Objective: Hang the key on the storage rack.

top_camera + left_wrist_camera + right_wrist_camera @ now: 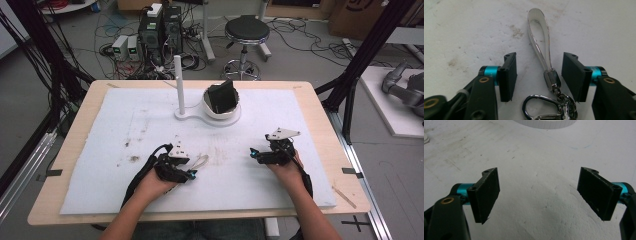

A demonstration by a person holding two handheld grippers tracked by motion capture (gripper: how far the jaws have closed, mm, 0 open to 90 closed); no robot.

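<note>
Your left tool (539, 75) straddles the keyring strap (539, 41) on the white worktop pad (150, 115), jaws apart and not pressing it, its metal clasp (552, 80) near the right-hand pad. Your right tool (539, 195) rests released over bare pad. Farther off stands the white stand (179, 87).

The high view looks forward and down over the whole surface (150, 120). Each gripper view sits close above the white mat, looking along its own jaws. The strap (540, 40) ahead of the left gripper (192, 174) probably appears in both.
</note>
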